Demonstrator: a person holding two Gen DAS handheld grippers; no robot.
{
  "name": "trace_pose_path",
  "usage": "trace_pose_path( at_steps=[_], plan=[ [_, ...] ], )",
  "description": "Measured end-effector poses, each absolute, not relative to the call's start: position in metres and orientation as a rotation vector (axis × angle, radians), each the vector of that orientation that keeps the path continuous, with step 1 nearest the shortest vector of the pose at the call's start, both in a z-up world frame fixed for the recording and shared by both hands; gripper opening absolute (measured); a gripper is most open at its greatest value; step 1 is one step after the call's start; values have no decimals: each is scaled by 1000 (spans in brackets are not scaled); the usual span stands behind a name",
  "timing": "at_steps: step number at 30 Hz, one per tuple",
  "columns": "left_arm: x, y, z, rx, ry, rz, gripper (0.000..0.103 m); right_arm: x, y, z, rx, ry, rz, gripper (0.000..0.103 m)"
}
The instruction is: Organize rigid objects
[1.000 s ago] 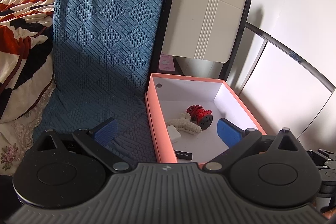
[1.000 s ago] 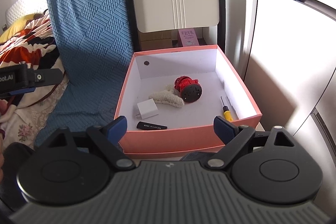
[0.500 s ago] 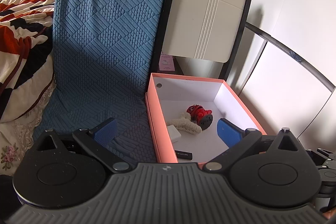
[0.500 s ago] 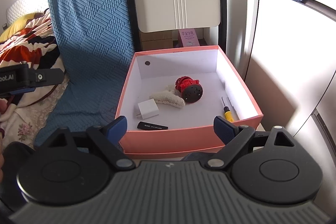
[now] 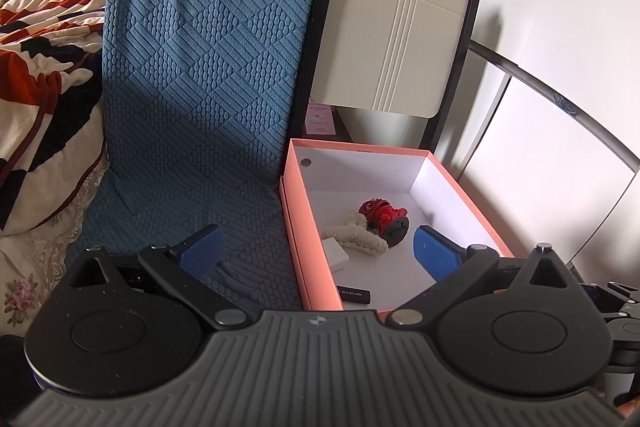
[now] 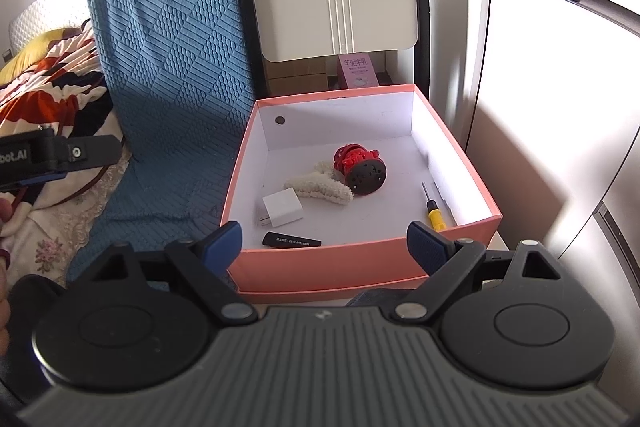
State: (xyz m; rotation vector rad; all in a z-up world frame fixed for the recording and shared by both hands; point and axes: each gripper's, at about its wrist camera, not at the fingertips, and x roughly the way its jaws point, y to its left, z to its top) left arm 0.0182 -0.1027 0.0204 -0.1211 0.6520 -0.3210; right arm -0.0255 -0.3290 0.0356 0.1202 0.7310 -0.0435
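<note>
5 items (image 6: 280,211) in 1 box (image 6: 360,263)

One box (image 6: 360,267) – five items: figurine (image 6: 358,167); clip (image 6: 320,189); charger (image 6: 282,213); stick (image 6: 292,241); screwdriver (image 6: 432,209)

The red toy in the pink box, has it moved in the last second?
No. The red toy still lies against the fluffy white clip, same spot below the box's back wall.

black stick (image 5: 354,295) label unreadable, bedding (image 5: 36,75) cropped
</note>
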Motion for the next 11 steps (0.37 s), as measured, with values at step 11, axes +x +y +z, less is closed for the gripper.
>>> trace_pose_path(
  at_steps=[11],
  plan=[
    [17, -104, 21, -124, 647, -329, 102, -26, -328, 37, 117, 730, -35, 91]
  ],
)
